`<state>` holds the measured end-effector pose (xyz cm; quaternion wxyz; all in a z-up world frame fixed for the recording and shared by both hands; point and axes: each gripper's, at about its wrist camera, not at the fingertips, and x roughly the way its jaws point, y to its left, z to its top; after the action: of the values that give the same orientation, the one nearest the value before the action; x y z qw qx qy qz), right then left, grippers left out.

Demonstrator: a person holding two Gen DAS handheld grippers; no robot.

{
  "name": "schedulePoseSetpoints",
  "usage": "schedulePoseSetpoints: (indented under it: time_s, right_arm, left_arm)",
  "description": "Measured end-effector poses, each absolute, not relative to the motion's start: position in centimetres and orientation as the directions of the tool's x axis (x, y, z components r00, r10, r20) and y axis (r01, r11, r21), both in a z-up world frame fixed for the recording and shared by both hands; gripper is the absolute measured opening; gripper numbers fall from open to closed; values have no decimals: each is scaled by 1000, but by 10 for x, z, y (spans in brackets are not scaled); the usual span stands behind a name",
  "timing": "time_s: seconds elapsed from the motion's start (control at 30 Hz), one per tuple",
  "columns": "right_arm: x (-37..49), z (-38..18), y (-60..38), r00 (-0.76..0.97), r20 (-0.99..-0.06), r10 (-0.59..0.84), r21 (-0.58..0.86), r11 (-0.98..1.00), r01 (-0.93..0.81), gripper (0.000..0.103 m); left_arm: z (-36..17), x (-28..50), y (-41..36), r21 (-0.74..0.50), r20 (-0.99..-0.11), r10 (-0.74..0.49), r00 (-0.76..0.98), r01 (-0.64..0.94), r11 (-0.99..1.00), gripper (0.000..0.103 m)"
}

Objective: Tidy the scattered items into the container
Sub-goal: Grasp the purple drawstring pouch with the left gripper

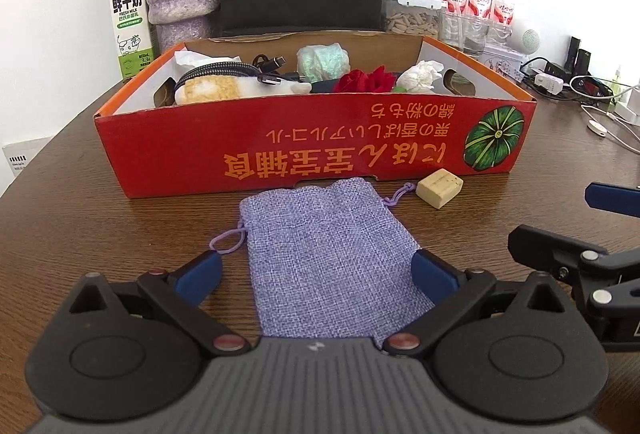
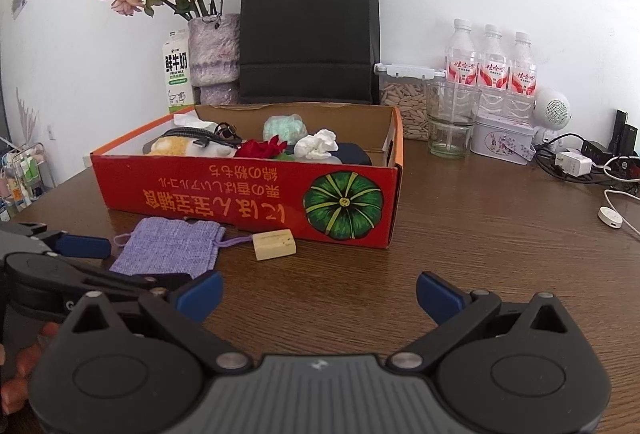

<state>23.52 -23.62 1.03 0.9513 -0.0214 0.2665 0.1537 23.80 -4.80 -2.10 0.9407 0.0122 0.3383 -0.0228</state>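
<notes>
Both the left gripper (image 1: pixel 316 270) and right gripper (image 2: pixel 319 294) are spread near the red box (image 1: pixel 316 141), while a far-left carton (image 1: pixel 130 17) reads "FRESH MILK".

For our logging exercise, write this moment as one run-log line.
left gripper: open, straddling purple pouch | right gripper: open, empty | beige block: outside red box

Beside the red cardboard box (image 2: pixel 248 193): one purple burlap pouch (image 2: pixel 168 248), one beige block (image 2: pixel 274 244); behind it, three plastic water bottles (image 2: pixel 491 63).
</notes>
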Motion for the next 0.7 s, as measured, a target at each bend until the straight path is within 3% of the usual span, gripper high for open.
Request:
schedulePoseSetpoints:
  time_s: [0.07, 0.17, 0.23, 0.3, 0.7]
  right_arm:
    - [236, 10, -237, 810, -515, 281, 49, 953, -300, 103]
    - [238, 9, -239, 804, -523, 282, 58, 953, -297, 103]
    - [239, 9, -239, 800, -529, 284, 64, 953, -296, 103]
    - [240, 8, -240, 796, -534, 284, 69, 953, -294, 103]
    - [245, 5, -242, 774, -558, 299, 99, 950, -296, 103]
  left_arm:
    - [-19, 235, -50, 7, -628, -51, 776, 71, 997, 92]
    - [-17, 231, -55, 8, -615, -85, 784, 114, 993, 72]
    - [-15, 227, -59, 6, -604, -110, 789, 143, 990, 34]
    - [-15, 225, -62, 6, -600, -132, 789, 170, 985, 13]
    - [-6, 221, -52, -36, -558, -164, 813, 174, 984, 5]
